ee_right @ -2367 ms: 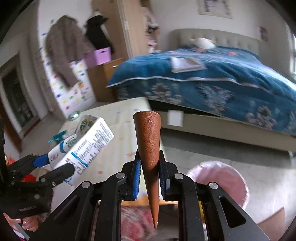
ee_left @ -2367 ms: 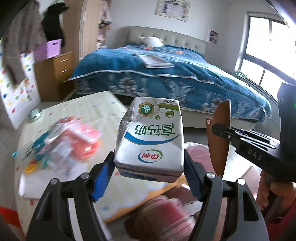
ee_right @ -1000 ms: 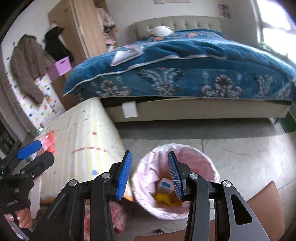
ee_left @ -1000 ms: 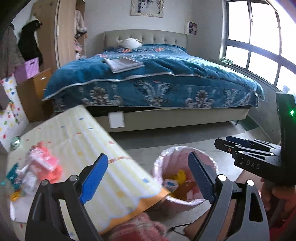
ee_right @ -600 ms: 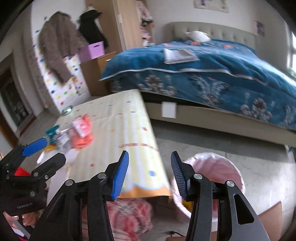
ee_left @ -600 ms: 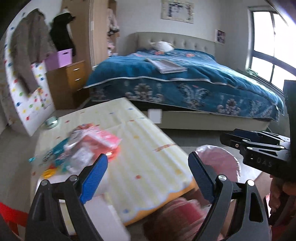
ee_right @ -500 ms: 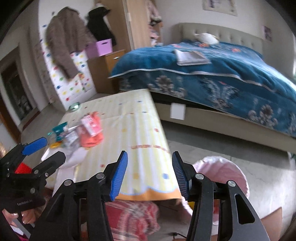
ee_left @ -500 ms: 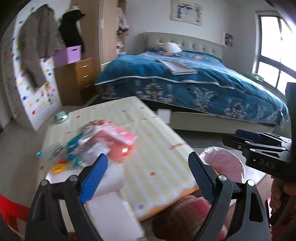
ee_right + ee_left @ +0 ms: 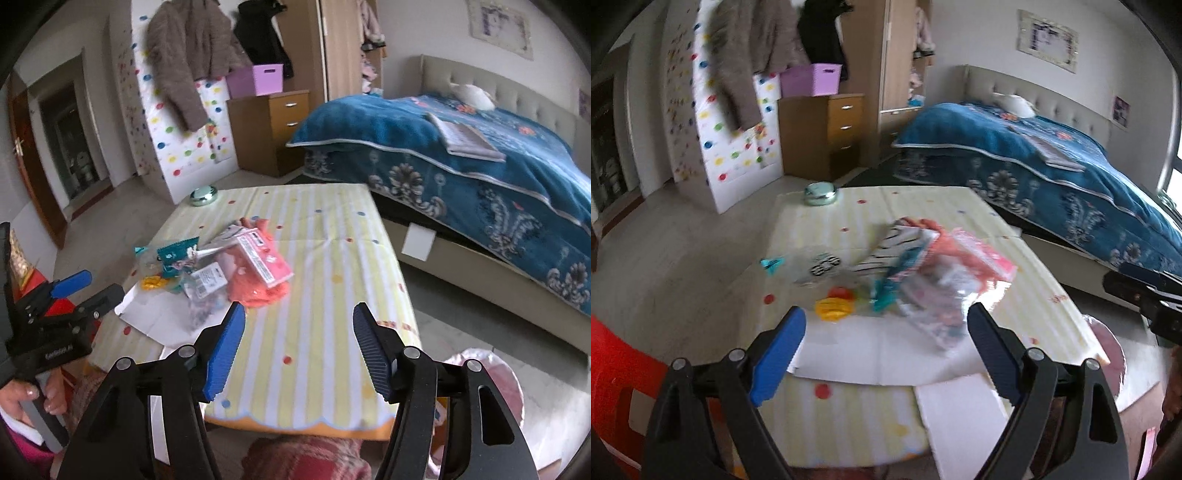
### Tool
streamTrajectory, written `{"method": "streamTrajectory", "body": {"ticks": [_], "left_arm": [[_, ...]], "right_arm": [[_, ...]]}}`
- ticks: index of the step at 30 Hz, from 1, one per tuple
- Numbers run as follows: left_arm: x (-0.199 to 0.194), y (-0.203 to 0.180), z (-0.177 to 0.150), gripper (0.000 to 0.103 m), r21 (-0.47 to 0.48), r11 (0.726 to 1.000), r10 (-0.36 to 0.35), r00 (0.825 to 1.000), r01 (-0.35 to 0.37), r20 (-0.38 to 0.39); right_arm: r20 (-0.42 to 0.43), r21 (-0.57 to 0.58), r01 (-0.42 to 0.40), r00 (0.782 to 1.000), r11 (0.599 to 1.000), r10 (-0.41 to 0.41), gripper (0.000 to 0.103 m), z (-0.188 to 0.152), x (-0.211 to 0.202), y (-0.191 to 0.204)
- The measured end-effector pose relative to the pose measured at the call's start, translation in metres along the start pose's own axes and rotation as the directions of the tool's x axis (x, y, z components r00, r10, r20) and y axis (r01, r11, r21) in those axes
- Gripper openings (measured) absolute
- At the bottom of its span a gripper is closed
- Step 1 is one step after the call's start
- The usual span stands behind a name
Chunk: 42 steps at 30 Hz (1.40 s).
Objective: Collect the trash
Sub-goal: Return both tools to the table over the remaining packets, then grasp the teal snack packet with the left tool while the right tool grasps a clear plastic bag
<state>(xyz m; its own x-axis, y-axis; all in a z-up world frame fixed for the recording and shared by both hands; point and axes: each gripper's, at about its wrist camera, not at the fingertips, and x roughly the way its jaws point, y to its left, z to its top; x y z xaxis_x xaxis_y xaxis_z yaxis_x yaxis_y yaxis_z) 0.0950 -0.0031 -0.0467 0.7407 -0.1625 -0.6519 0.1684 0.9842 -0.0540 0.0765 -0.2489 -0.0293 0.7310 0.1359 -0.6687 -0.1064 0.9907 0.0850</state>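
Note:
A heap of trash lies on the striped table (image 9: 325, 266): a pink packet (image 9: 262, 254), a clear plastic bag (image 9: 945, 291), teal wrappers (image 9: 177, 254), a yellow piece (image 9: 833, 308) and white paper (image 9: 871, 354). My left gripper (image 9: 886, 350) is open and empty, just short of the heap; it also shows in the right wrist view (image 9: 88, 286). My right gripper (image 9: 299, 350) is open and empty over the table's near right part. The pink-lined trash bin (image 9: 484, 373) stands on the floor at the right.
A bed with a blue cover (image 9: 480, 155) stands behind the table. A wooden drawer unit (image 9: 273, 129) with a purple box is at the back. A red chair (image 9: 613, 387) is at the left. A small round green thing (image 9: 203, 195) sits on the table's far corner.
Both grippers let go of the milk carton and the brown cone over the bin, then swung left from the bin to the table and the trash heap.

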Motion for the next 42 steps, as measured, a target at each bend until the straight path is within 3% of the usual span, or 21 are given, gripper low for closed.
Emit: {"method": "streamTrajectory", "body": {"ticks": [5, 13, 18, 21, 27, 31, 35, 42], "left_arm": [[0.025, 0.010, 0.003, 0.068, 0.006, 1.000, -0.020, 0.999, 0.020, -0.043], [0.073, 0.000, 0.014, 0.053, 0.081, 0.995, -0.049, 0.992, 0.059, -0.114], [0.091, 0.004, 0.016, 0.034, 0.055, 0.992, -0.100, 0.983, 0.110, -0.154], [0.094, 0.005, 0.019, 0.012, 0.039, 0.987, -0.148, 0.976, 0.156, -0.160], [0.076, 0.007, 0.022, 0.009, 0.032, 0.986, -0.158, 0.981, 0.163, -0.114], [0.048, 0.014, 0.025, 0.009, 0.005, 0.994, -0.113, 0.992, 0.113, -0.051], [0.024, 0.024, 0.026, 0.009, -0.021, 0.997, -0.068, 0.998, 0.068, -0.006], [0.014, 0.041, 0.014, 0.009, -0.052, 0.998, -0.043, 0.999, 0.042, -0.017]], "right_arm": [[-0.008, 0.002, -0.031, 0.999, 1.000, 0.031, 0.062, 0.009, 0.018, 0.009], [-0.026, 0.010, -0.037, 0.999, 0.999, 0.037, 0.062, 0.017, 0.041, 0.007], [-0.044, 0.018, -0.033, 0.998, 0.999, 0.034, 0.061, 0.015, 0.050, -0.001], [-0.054, 0.025, -0.032, 0.998, 0.999, 0.033, 0.062, 0.014, 0.054, -0.004], [-0.059, 0.022, -0.034, 0.998, 0.999, 0.035, 0.062, 0.012, 0.054, -0.003], [-0.056, 0.013, -0.047, 0.997, 0.999, 0.047, 0.062, 0.012, 0.051, 0.002], [-0.062, -0.014, -0.060, 0.996, 0.998, 0.059, 0.071, 0.010, 0.048, 0.015], [-0.103, -0.066, -0.094, 0.991, 0.993, 0.087, 0.075, 0.006, 0.056, 0.042]]}}
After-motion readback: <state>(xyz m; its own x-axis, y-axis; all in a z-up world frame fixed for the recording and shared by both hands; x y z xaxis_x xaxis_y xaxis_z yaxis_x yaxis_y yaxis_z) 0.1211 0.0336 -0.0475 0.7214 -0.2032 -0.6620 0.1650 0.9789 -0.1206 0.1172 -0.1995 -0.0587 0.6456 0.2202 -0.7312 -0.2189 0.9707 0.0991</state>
